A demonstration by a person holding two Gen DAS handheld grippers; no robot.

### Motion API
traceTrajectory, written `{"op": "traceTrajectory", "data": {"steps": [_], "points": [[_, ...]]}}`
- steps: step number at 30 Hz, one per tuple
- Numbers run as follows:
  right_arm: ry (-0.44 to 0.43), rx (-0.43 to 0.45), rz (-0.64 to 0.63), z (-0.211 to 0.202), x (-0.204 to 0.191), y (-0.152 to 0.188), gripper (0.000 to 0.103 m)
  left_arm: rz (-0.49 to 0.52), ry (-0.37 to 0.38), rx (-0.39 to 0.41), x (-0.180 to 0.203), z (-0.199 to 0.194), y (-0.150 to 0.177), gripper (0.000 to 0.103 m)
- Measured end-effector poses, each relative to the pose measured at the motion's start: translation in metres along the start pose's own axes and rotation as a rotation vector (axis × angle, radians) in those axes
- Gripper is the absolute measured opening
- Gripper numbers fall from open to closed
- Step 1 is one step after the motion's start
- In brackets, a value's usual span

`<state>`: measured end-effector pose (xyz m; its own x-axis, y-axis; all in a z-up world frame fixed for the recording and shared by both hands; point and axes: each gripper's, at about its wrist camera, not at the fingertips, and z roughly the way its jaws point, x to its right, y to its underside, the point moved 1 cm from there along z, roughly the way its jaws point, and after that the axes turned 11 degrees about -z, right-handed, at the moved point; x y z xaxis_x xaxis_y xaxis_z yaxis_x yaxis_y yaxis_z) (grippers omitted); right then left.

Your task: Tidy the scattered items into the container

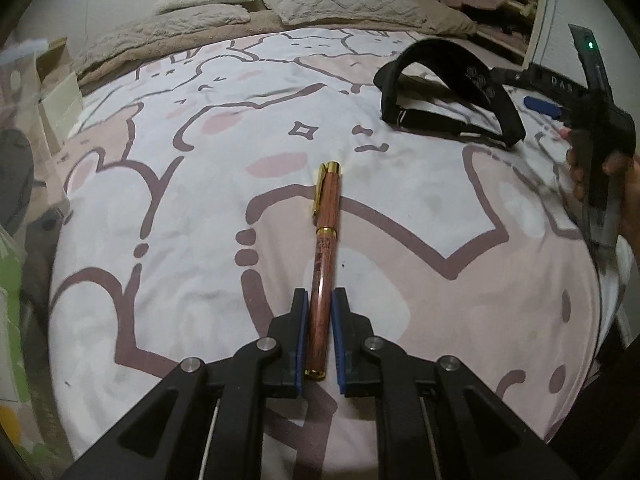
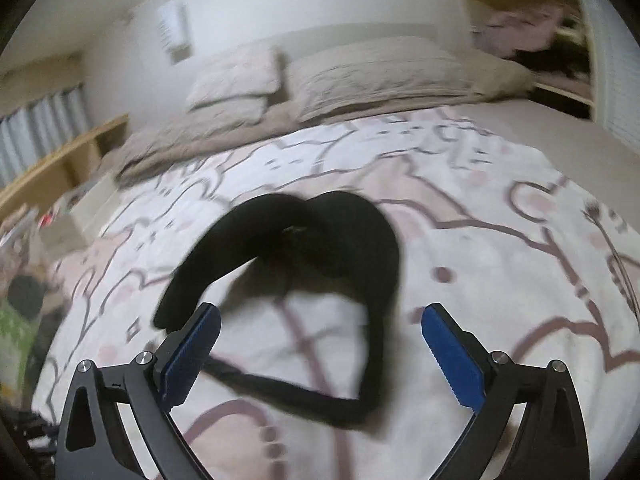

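The bed [image 1: 200,168] fills both views, its cartoon-print cover running wide and bare to the left edge, where boxes [image 1: 60,100] stand beside it, and up to the beige blanket [image 1: 180,28] and pillows [image 1: 348,0] at the head. A black curved strap thing [image 1: 452,92] lies toward the right side, apart from everything else. The right gripper [image 2: 320,344] hangs over it, fingers [image 2: 452,356] released and spread wide, touching nothing. The left gripper [image 1: 320,336] has its fingers [image 1: 298,340] clenched on the lower end of a wooden pen [image 1: 326,248], which points up the open middle of the bed.
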<state>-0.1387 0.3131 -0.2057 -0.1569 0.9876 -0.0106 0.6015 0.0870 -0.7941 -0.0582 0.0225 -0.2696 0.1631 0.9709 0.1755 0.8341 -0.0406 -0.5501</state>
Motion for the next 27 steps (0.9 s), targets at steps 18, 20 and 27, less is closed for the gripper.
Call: {"op": "traceTrajectory", "data": {"steps": [18, 20, 27], "points": [[-0.134, -0.209, -0.015, 0.069, -0.041, 0.017, 0.054, 0.046, 0.113, -0.082, 0.034, 0.011, 0.000, 0.101], [-0.147, -0.203, -0.002, 0.067, -0.038, 0.019, 0.054, 0.046, 0.124, -0.079, 0.034, 0.011, 0.001, 0.103], [-0.134, -0.235, -0.065, 0.063, -0.044, 0.022, 0.056, 0.066, 0.092, -0.110, 0.028, 0.009, -0.004, 0.103]]}}
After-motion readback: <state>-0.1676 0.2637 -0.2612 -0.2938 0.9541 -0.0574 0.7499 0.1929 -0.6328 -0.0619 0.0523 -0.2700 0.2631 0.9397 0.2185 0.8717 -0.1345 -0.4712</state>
